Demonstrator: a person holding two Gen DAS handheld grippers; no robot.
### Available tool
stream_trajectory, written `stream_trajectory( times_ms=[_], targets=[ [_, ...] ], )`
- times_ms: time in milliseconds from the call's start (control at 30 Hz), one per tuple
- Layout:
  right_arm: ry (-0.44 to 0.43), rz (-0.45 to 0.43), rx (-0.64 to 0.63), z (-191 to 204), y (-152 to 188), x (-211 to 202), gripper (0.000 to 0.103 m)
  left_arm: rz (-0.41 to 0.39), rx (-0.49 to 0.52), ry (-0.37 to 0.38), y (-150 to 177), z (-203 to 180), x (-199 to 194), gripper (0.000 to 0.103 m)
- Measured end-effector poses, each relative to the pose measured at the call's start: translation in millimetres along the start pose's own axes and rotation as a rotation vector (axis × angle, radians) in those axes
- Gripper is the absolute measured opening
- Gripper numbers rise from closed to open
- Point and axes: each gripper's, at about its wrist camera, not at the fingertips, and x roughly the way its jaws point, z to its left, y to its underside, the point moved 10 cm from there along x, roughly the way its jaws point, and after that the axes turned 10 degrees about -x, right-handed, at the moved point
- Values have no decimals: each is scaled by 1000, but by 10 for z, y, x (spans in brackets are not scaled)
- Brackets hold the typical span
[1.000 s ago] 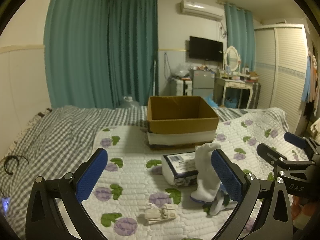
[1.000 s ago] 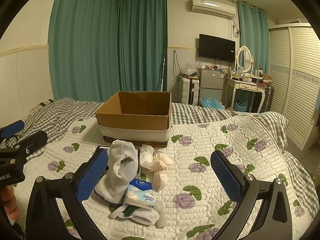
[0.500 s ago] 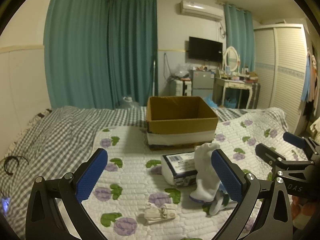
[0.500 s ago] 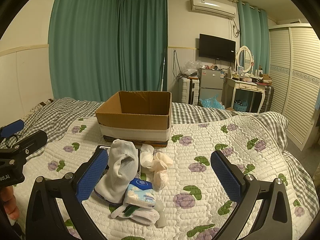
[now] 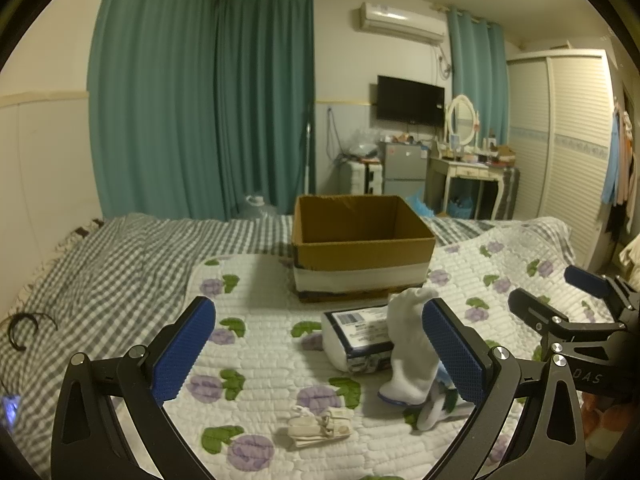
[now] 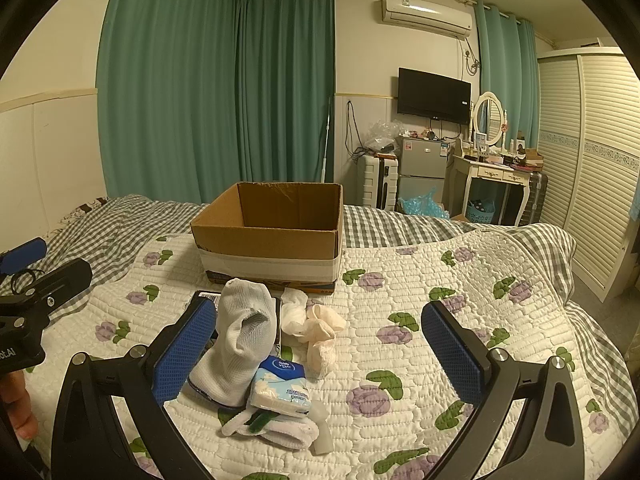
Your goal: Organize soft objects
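Nearby, cardboard box (image 6: 276, 236), socks (image 6: 240, 340), tissue pack (image 6: 282, 386)

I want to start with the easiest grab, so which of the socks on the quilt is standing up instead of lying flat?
The tall grey-white sock, beside the right gripper's left finger. The peach socks lie crumpled flat.

Our left claw (image 5: 318, 354) and right claw (image 6: 318, 354) look alike: black angular frames with silver screws and blue, dimpled fingertip pads (image 5: 182, 350). White letters "DAS" mark the right claw's side, and bare skin of our left hand (image 6: 18, 408) shows.
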Motion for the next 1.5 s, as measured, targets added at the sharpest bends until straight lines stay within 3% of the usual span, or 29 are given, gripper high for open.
stream_trajectory(
  times_ms=[467,567,700,900,1033,1133,1200,1500],
  targets=[
    [-2,10,-13,14,22,13,103,20,-24,10,-5,44,18,103],
    [-6,38,-23,41,97,77,103,81,-47,9,138,132,156,103],
    [-15,71,-28,65,205,192,103,239,-88,26,552,225,447,103],
    [-14,128,-47,118,365,349,103,407,-82,-5,1122,288,731,102],
    [-12,144,-65,160,408,404,103,463,-65,-8,1317,252,808,92],
    [-12,158,-73,206,437,445,103,513,-78,5,1430,250,862,76],
    [-10,165,-83,235,453,461,103,526,-70,1,1474,253,895,59],
    [-36,190,-115,437,453,612,103,481,-62,15,1380,239,784,56]
  ],
)
